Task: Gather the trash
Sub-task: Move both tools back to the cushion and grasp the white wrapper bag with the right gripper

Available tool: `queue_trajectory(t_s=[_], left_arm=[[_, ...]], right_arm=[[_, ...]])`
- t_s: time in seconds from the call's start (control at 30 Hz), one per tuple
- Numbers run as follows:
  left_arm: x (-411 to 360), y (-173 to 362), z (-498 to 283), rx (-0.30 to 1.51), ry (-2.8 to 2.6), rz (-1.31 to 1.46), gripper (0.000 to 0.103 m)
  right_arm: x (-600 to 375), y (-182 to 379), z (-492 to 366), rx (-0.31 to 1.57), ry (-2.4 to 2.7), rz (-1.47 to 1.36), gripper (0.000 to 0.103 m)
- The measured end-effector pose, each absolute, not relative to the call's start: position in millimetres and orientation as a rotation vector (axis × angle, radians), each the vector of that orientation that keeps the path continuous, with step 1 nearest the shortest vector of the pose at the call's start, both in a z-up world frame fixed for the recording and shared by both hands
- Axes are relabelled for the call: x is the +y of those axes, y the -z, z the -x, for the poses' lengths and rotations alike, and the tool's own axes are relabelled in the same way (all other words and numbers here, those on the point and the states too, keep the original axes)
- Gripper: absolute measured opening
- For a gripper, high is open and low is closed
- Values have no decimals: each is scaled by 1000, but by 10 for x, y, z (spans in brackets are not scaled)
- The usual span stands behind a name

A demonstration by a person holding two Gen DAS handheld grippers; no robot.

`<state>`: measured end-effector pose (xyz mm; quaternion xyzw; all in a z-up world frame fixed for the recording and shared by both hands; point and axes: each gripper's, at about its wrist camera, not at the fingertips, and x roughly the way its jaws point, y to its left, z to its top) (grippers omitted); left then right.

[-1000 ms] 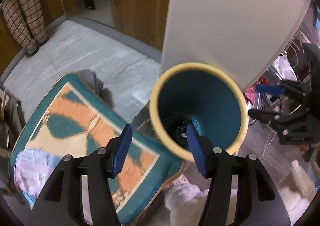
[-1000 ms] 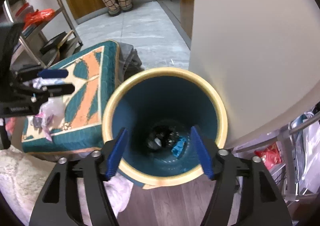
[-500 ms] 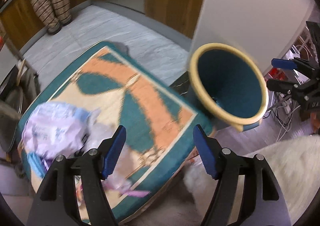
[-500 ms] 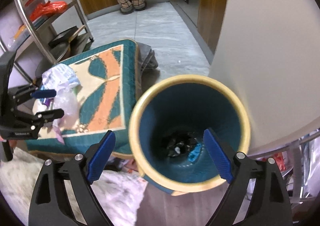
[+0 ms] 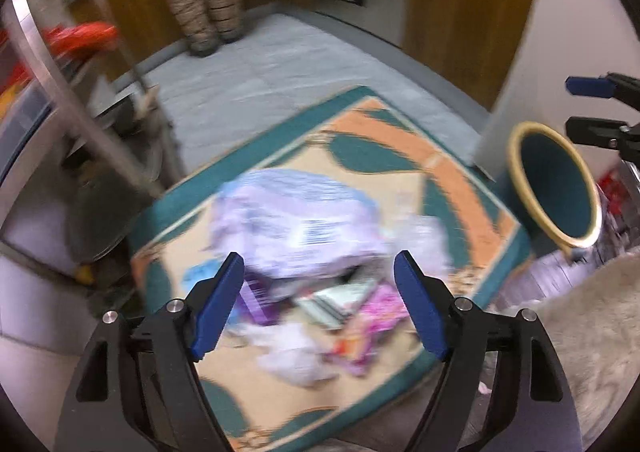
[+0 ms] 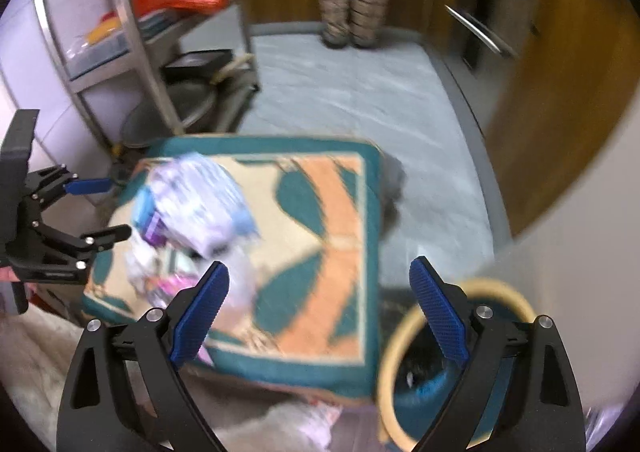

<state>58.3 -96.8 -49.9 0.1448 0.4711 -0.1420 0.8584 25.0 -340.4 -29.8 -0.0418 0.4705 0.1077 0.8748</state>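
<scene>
Trash pile on the cushion, both grippers above it with nothing in them

The crumpled wrappers (image 5: 304, 236) (pale purple plastic, pink bits, all pretty blurry) sit heaped on the teal-and-orange cushion (image 5: 452, 171). In the left wrist view the pile lies right past the left gripper (image 5: 320, 304), showing through the gap between its blue pads; its jaws are opening and grip nothing. The right gripper (image 6: 320, 316) has its jaws spread wide, also holding nothing, with the pile off to its left. The teal bin (image 6: 404, 336) with the yellow rim stands just beside the cushion's corner, partly behind the right gripper's right finger.
</scene>
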Motion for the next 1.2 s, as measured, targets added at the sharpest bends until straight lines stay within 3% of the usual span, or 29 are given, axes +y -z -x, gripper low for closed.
queue_trajectory(t_s=[0.3, 0.67, 0.9, 0.97, 1.03, 1.07, 1.2], left_arm=[[-41, 636, -832, 983, 118, -92, 78], [454, 1412, -1142, 1151, 27, -63, 78], [424, 1753, -1312, 1217, 31, -57, 78], [397, 1832, -1338, 1242, 28, -78, 76], [377, 1903, -1352, 1265, 31, -89, 71], [377, 1925, -1356, 1273, 42, -82, 64], [372, 1955, -1379, 1310, 97, -8, 36]], right_arm=[[-2350, 210, -1068, 1002, -352, 6, 93], [-1825, 1423, -1192, 1138, -368, 221, 94], [-1473, 1670, -984, 1148, -499, 403, 93], [-1429, 1756, -973, 1170, -496, 444, 89], [-1412, 1846, -973, 1192, -488, 461, 73], [-1410, 1877, -977, 1201, -472, 482, 70], [-1435, 1852, -1024, 1204, -475, 486, 41]])
